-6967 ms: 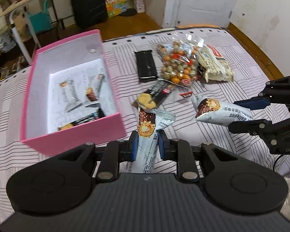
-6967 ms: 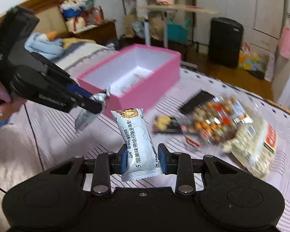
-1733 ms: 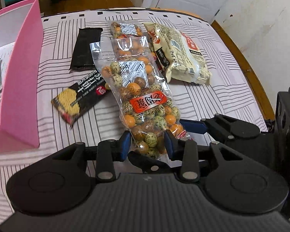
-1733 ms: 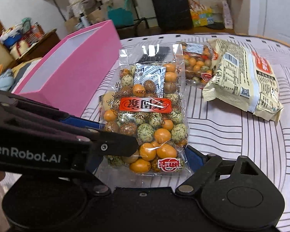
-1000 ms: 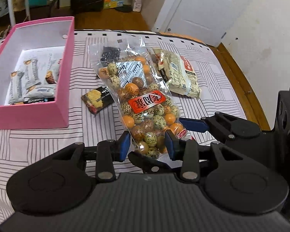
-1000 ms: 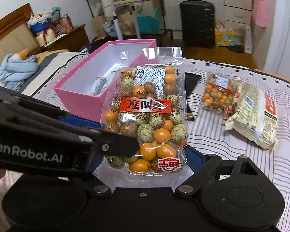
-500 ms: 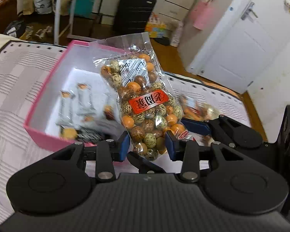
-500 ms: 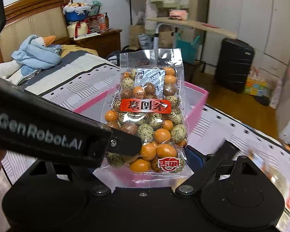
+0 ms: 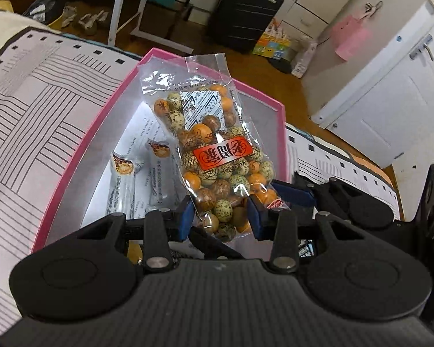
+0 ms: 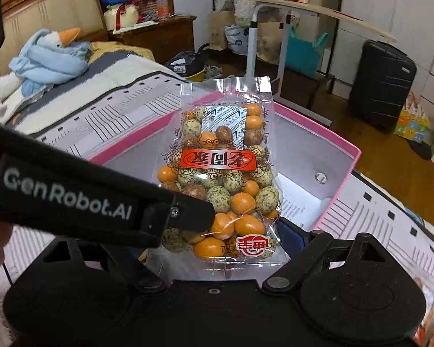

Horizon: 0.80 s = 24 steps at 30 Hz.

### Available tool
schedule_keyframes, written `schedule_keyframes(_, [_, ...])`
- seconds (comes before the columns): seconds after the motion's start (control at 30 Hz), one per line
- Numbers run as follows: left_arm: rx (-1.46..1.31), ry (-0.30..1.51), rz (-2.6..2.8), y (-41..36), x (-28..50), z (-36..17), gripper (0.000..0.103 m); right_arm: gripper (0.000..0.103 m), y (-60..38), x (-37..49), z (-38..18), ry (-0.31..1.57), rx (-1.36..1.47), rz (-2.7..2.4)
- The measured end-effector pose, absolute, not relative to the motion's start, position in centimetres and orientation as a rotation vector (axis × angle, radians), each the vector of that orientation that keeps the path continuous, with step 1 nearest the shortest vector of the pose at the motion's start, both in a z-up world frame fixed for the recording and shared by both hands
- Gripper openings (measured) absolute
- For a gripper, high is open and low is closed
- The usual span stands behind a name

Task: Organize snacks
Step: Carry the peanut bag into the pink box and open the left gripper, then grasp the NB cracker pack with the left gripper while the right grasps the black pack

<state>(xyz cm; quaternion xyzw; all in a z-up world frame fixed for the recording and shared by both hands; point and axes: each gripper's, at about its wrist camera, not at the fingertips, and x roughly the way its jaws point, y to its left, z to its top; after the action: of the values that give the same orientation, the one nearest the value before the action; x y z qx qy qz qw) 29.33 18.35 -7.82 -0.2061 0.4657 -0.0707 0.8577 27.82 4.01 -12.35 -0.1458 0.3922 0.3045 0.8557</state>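
Left wrist view: wrapped bars [image 9: 136, 179] lie in the pink box [image 9: 72, 170]; the left tool [image 9: 220, 217] and right tool [image 9: 275, 199] both pinch the nut bag [image 9: 217, 156] above it. Best lower it level beside the bars, then part both tools together.

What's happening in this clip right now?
A person is sorting snacks with handheld tongs. Both the left tongs and the right tongs are clamped on the bottom of a clear bag of coated nuts, holding it above the open pink box. Two white wrapped snack bars already lie inside the box. The bag is not yet set down.
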Motion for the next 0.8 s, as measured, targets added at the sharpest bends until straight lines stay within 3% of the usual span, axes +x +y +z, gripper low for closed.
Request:
schedule_keyframes(0.17, [-0.533,1.036,-0.109,19.4,31.1,-10.4,0.038,0.096,4.8,28.9,-13.7,0.837,-0.408,0.671])
schedule_keyframes(0.27, [-0.449,1.023,-0.054,18.9,31.0,-10.7,0.038,0.096,4.3,28.1,-13.3,0.787,-0.441,0.659])
schedule_keyframes(0.47, [-0.298,0.967,-0.057,17.9,28.2,-7.9,0.041,0.097,0.5,23.8,-10.1,0.700,-0.438,0.681])
schedule_keyframes(0.8, [-0.102,0.888,-0.226,13.1,22.9,-2.1,0.041,0.096,-11.4,20.8,-5.4,0.679,-0.169,0.621])
